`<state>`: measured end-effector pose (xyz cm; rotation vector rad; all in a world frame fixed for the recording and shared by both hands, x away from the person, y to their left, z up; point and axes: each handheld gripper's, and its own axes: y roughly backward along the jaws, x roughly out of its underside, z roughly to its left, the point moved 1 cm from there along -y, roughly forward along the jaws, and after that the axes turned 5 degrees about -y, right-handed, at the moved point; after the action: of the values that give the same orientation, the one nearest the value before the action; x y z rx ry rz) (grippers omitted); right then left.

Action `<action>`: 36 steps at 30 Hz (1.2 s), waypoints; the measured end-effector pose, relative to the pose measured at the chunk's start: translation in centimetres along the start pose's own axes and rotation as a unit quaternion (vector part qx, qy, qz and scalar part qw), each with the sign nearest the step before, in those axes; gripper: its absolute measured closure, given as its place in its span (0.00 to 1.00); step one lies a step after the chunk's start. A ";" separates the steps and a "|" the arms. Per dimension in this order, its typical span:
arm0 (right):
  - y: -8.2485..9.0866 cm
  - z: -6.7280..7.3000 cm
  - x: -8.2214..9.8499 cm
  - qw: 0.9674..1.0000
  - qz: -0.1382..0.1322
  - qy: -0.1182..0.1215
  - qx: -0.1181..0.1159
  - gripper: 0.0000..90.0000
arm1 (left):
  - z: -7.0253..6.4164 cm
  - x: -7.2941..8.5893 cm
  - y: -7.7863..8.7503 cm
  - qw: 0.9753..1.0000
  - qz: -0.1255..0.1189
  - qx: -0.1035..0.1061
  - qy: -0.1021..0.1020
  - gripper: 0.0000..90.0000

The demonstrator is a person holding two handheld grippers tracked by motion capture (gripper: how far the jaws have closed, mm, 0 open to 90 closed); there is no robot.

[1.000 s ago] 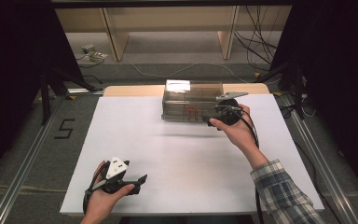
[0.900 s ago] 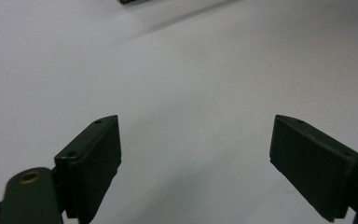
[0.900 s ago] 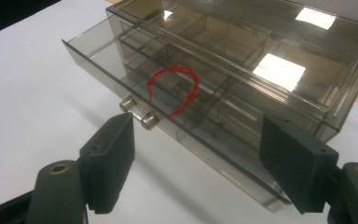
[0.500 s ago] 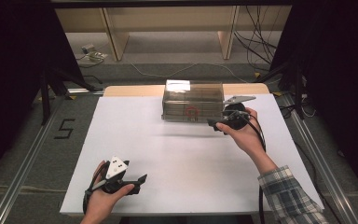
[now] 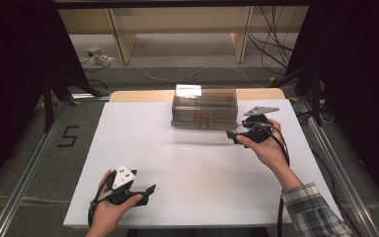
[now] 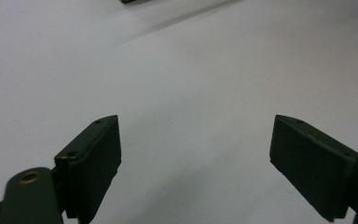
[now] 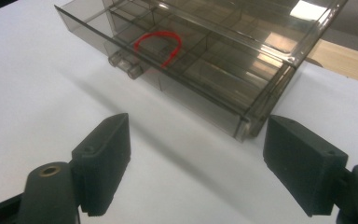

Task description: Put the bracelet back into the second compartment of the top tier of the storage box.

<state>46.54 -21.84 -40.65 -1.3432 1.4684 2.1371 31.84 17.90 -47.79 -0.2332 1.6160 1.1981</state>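
Smoked clear plastic drawer box [image 5: 205, 106] sits upper centre of the high view on the white sheet [image 5: 177, 158], which is matte and flat; wooden table edge [image 5: 138, 95] behind it. Its drawer holds a red ring [image 7: 158, 44] (divider walls visible through the lid). Right gripper [image 5: 233, 134], just right of the box, jaws just been opening, wide apart, nothing between them. Left gripper [image 5: 150, 190], lower left, wide open, holding nothing, bare sheet ahead.

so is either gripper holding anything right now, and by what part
Nothing is held. The right gripper is open, short of the smoky clear plastic drawer box; the left gripper is open over the white table.
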 end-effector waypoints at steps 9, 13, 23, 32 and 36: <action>1.1 -0.4 1.6 1.000 0.002 0.005 0.003 0.26 | 0.0 0.0 0.0 1.000 0.000 -0.001 0.002 0.18; 1.7 -0.6 2.7 1.000 0.006 0.002 0.005 0.26 | 0.0 0.0 0.0 1.000 0.000 0.000 0.001 0.18; 3.0 -0.5 5.6 1.000 0.005 -0.001 0.003 0.26 | -0.1 0.0 0.0 1.000 0.001 -0.001 0.001 0.18; 3.8 -0.2 8.6 1.000 0.006 -0.011 -0.001 0.26 | -0.2 0.0 -0.1 1.000 0.002 0.000 -0.001 0.18; 3.8 -0.2 9.5 1.000 0.009 -0.014 -0.003 0.26 | -0.2 0.0 -0.1 1.000 0.004 0.001 -0.002 0.18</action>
<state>38.94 -26.61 -45.68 -1.3009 1.4696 2.1639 31.78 17.70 -47.87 -0.2235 1.6152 1.2016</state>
